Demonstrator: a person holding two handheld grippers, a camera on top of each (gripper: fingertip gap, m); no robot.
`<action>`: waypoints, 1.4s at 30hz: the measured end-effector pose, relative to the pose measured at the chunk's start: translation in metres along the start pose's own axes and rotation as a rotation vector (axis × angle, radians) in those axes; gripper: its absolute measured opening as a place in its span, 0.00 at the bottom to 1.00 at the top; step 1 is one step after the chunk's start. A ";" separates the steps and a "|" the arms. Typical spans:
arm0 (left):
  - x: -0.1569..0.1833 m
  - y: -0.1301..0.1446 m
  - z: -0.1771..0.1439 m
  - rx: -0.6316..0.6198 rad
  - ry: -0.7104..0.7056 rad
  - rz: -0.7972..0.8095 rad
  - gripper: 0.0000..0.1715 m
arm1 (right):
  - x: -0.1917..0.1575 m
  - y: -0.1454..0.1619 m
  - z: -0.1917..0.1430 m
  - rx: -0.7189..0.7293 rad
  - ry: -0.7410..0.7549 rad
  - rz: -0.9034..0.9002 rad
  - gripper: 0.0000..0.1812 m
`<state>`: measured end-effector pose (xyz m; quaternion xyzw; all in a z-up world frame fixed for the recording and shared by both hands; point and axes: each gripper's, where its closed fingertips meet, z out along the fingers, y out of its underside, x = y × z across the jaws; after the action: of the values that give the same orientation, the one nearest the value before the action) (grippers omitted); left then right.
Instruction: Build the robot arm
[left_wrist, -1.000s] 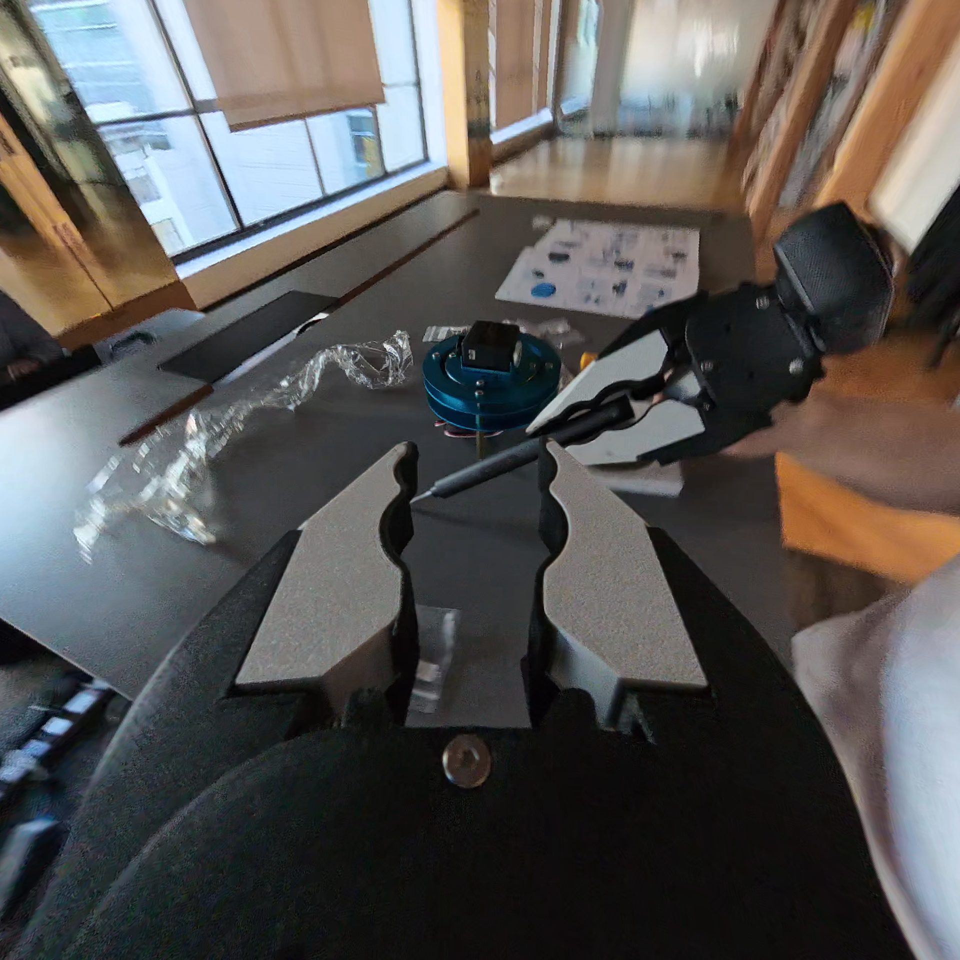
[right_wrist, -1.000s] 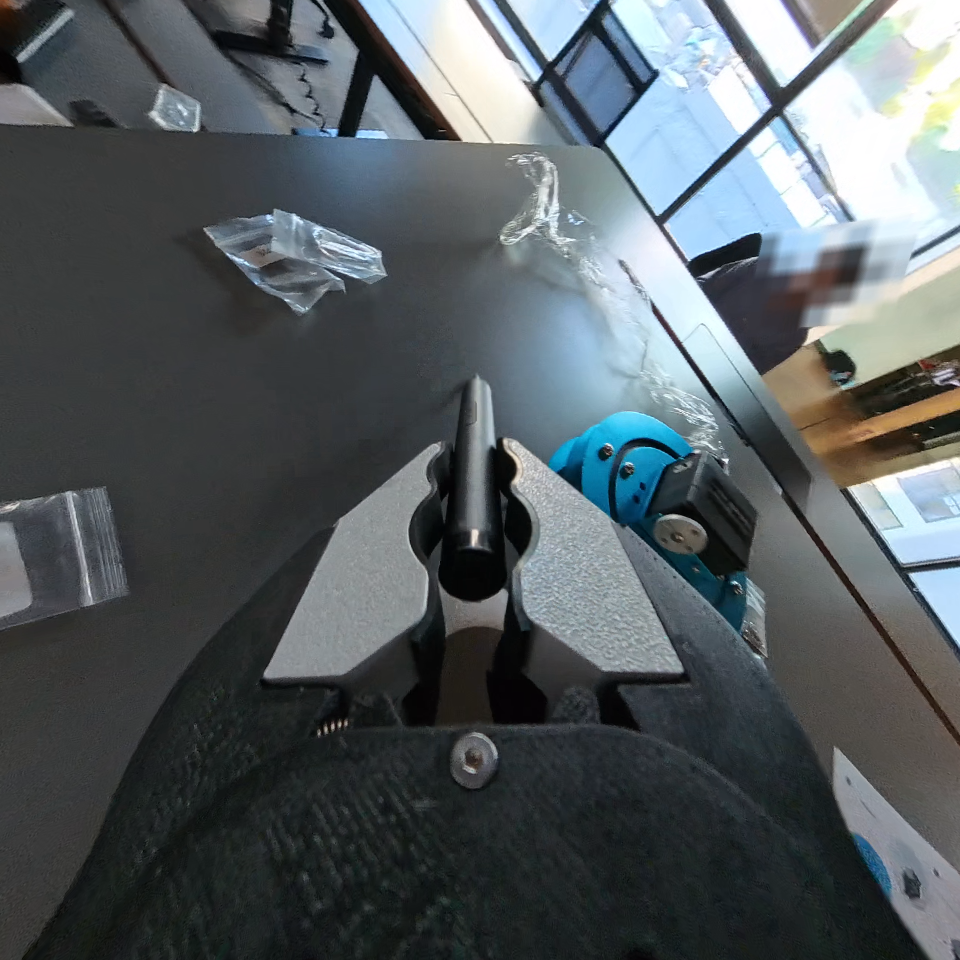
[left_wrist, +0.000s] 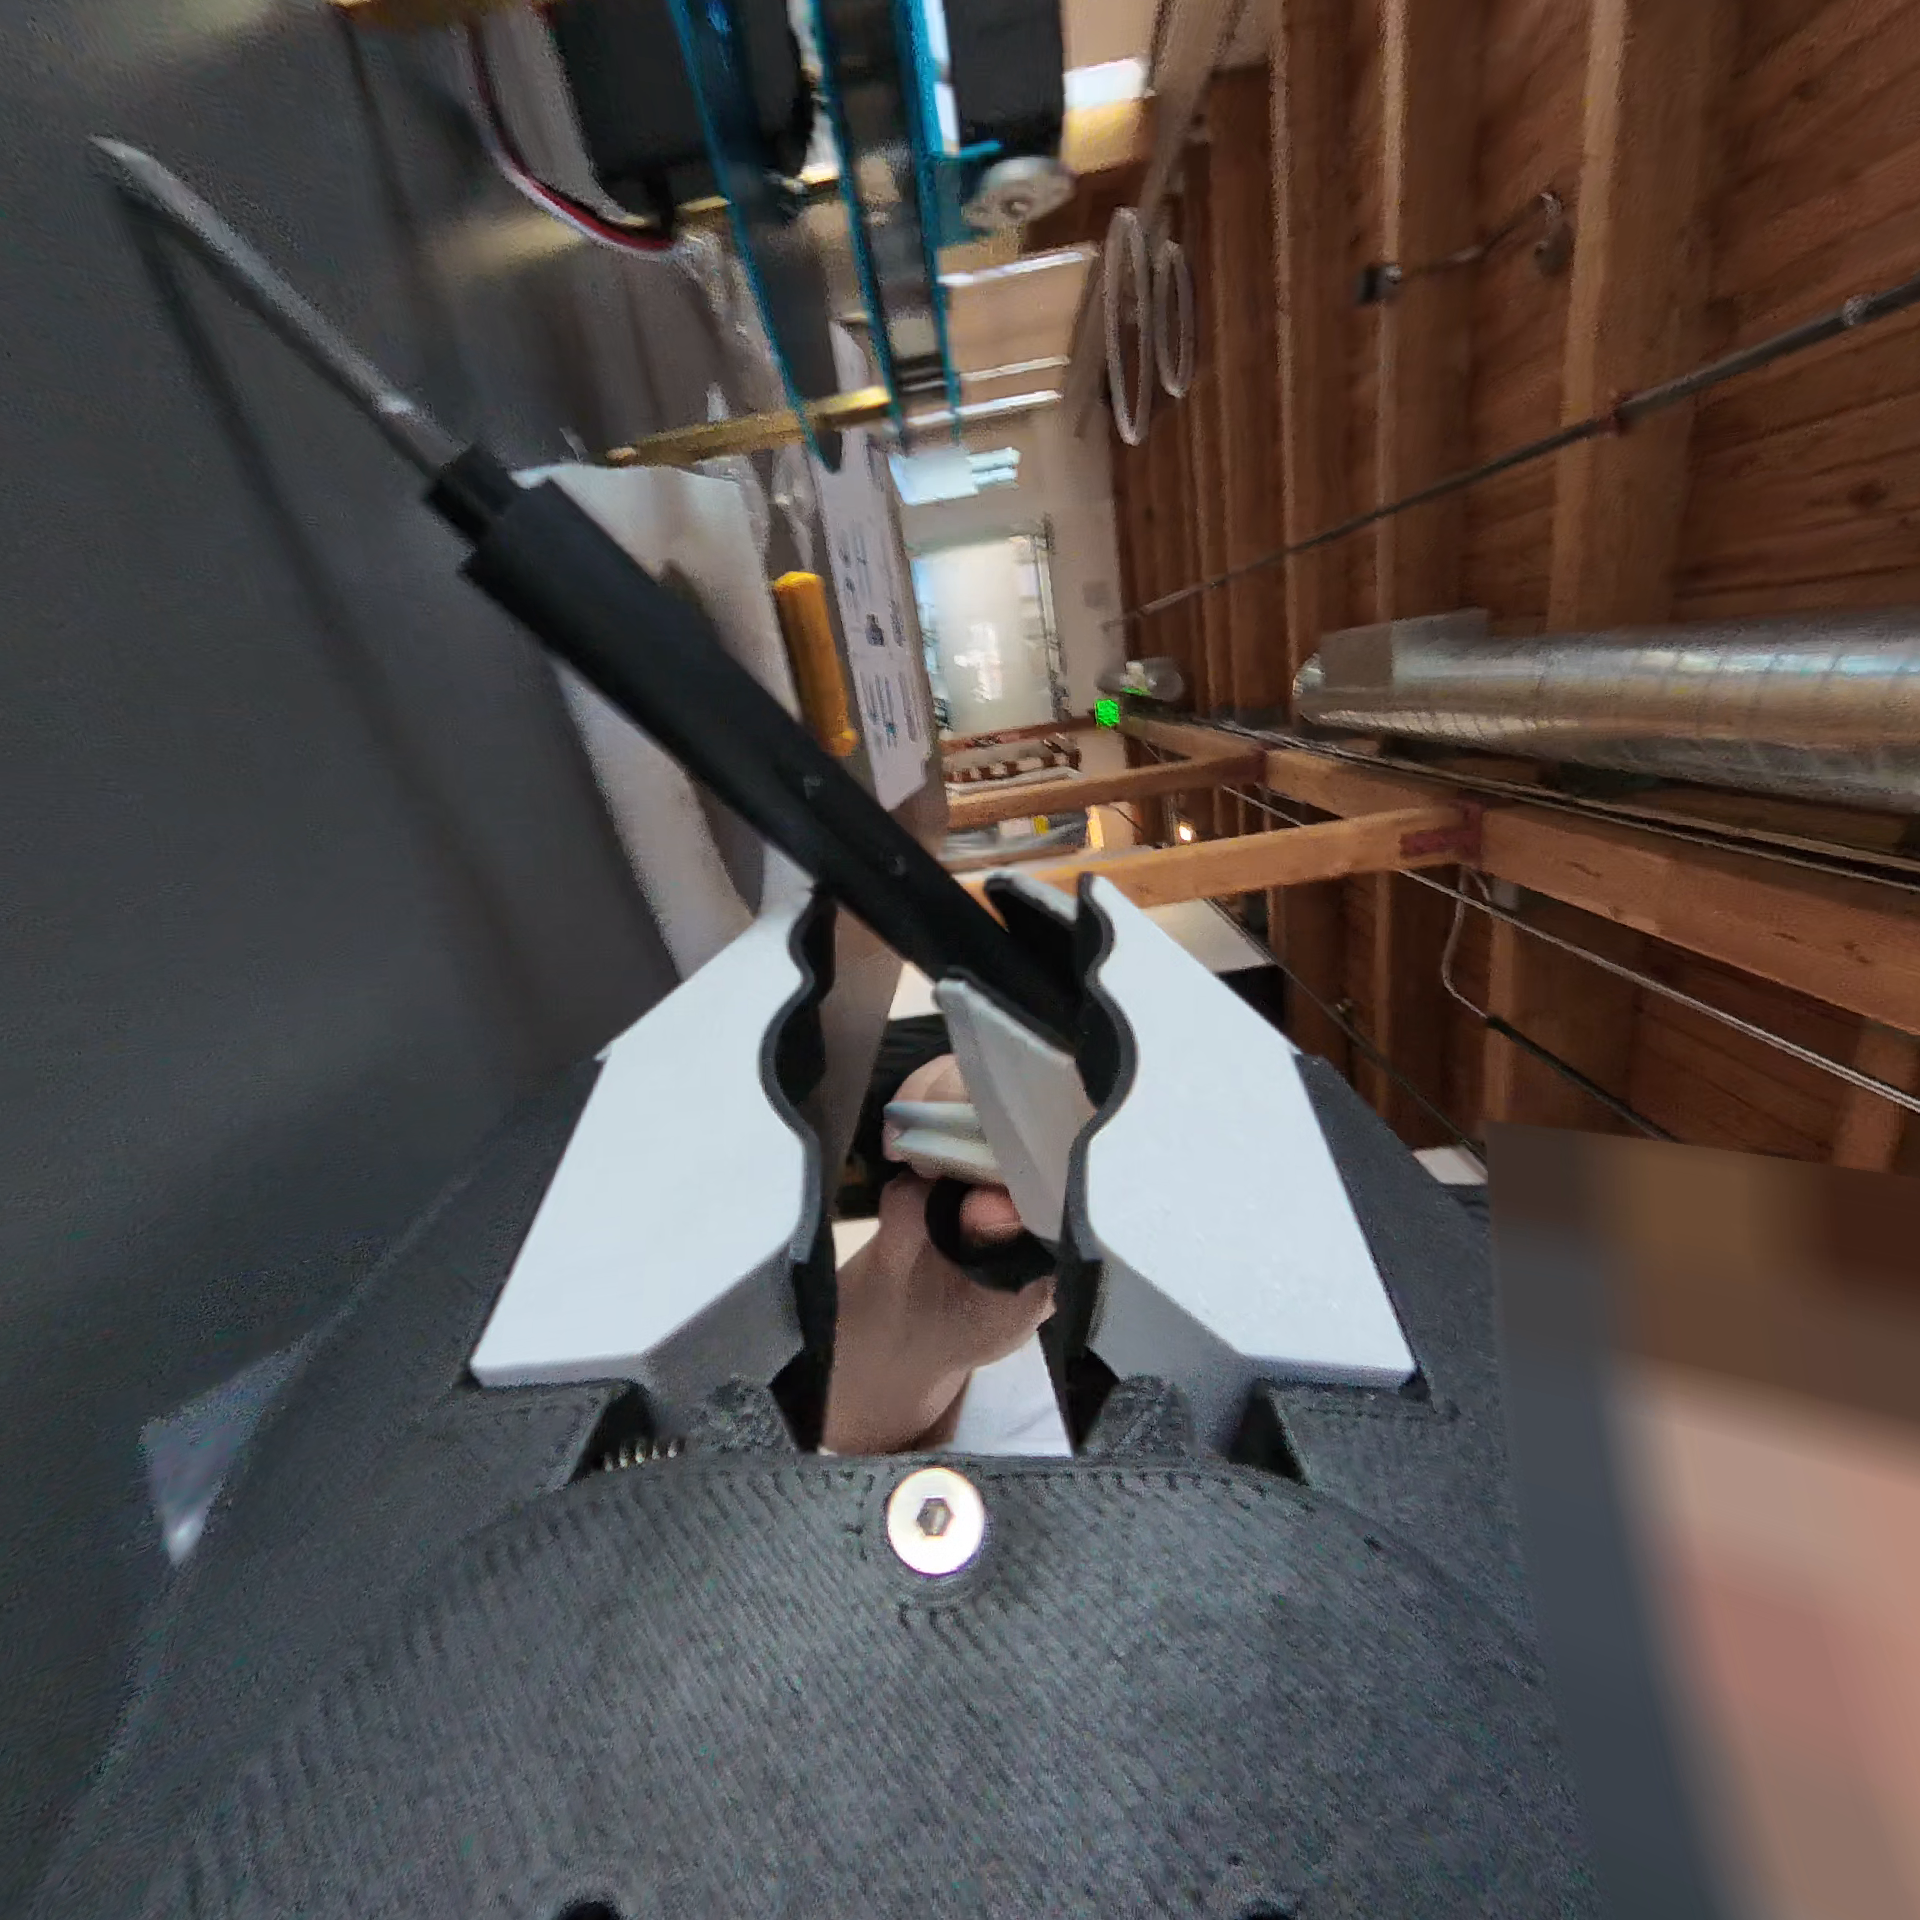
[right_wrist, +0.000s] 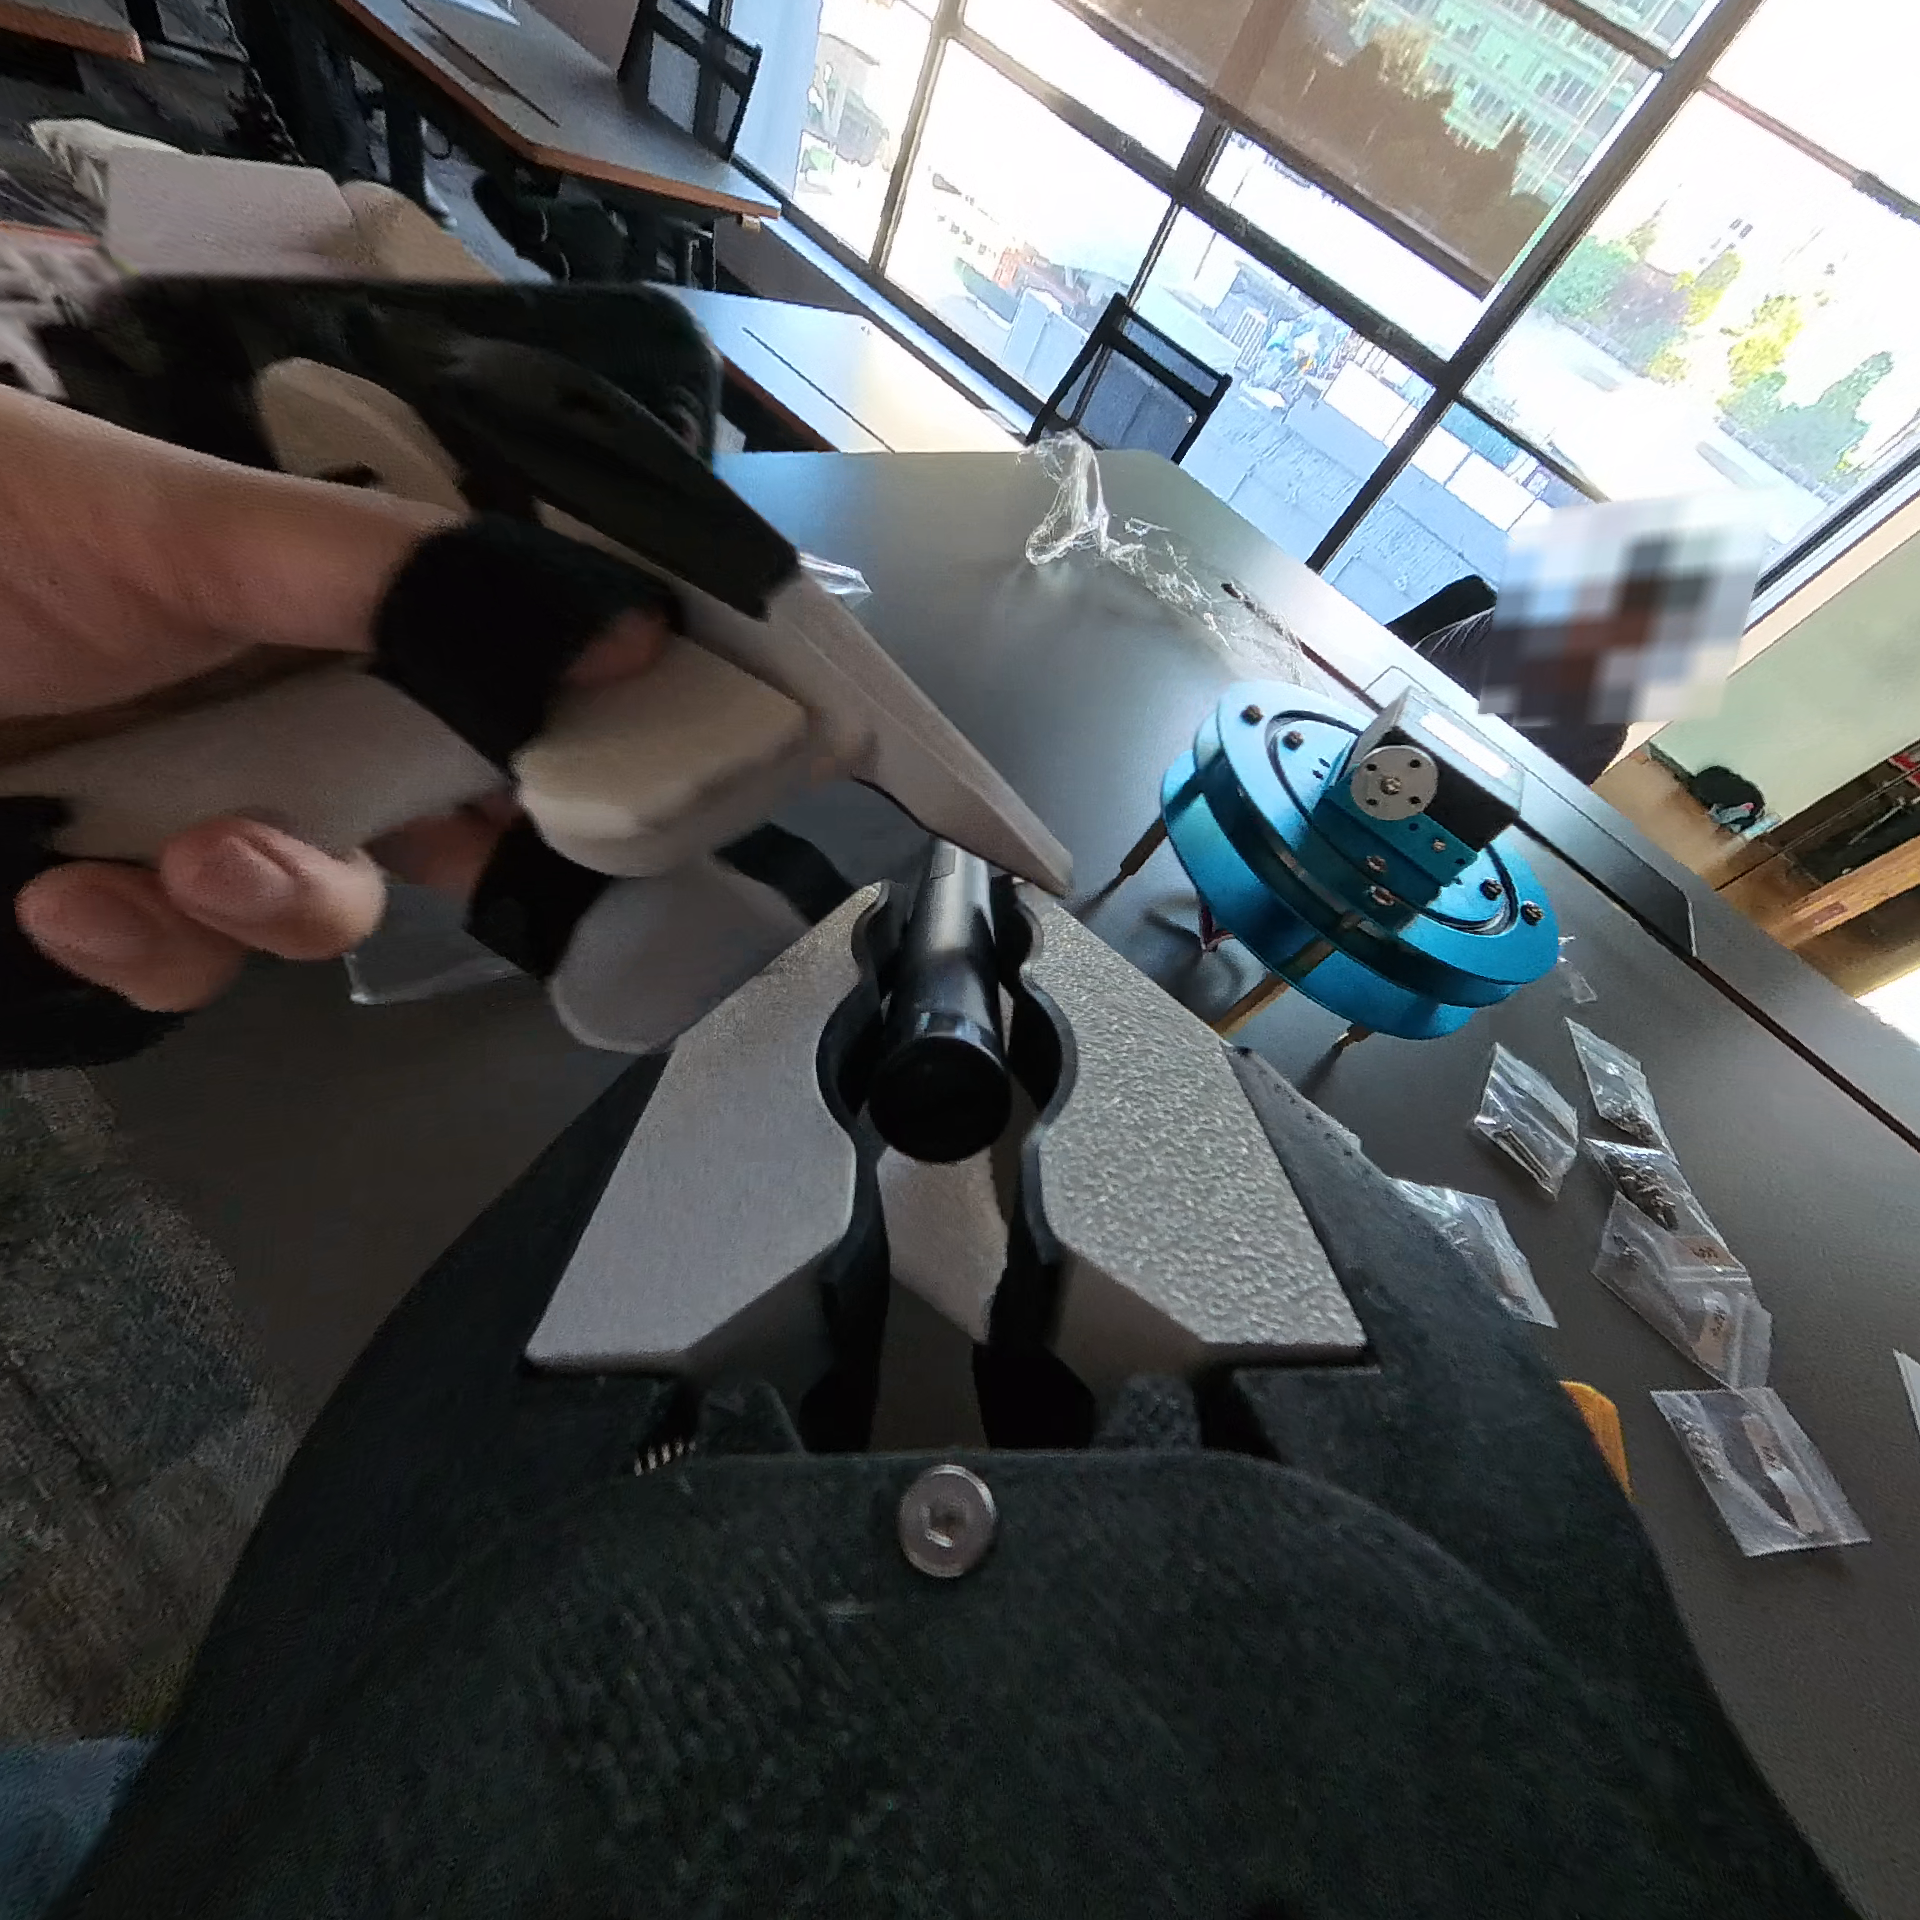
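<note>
Right claw (right_wrist: 940, 914): clamped on the black screwdriver (right_wrist: 940, 1049), whose butt end points back at the camera and sits in the round notch between the grey fingers.
Left claw (left_wrist: 951, 940): fingers apart, nothing gripped between them; its view is rolled sideways and blurred (so I may be wrong on fine contact).
Screwdriver in left view (left_wrist: 717, 727): slants from the right claw's tip up toward the dark worktop (left_wrist: 260, 727), its thin shaft near that surface.
Left claw seen from the right (right_wrist: 935, 769): just beside the screwdriver, one grey finger tip over the shaft, a hand (right_wrist: 187, 665) on its handle.
Blue round assembly (right_wrist: 1361, 883): stands on brass legs on the worktop, near the claws.
Small clear bags (right_wrist: 1673, 1278): laid out beside the assembly.
Crumpled clear film (right_wrist: 1122, 530): farther back.
</note>
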<state>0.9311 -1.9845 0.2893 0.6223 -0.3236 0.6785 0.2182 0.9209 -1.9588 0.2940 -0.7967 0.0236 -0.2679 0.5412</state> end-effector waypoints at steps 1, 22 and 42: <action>0.000 0.000 0.002 -0.013 0.007 0.002 0.25 | 0.000 0.000 0.000 0.003 0.024 -0.007 0.09; 0.030 -0.015 -0.046 -0.321 -0.017 0.509 0.09 | 0.009 -0.055 0.006 0.148 -0.673 0.763 0.28; 0.060 0.076 0.048 -0.240 0.160 0.345 0.10 | 0.048 -0.027 -0.061 -0.037 -1.253 1.422 0.08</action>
<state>0.9041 -2.0783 0.3364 0.4714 -0.4854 0.7097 0.1963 0.9276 -2.0147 0.3536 -0.6029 0.2127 0.6016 0.4790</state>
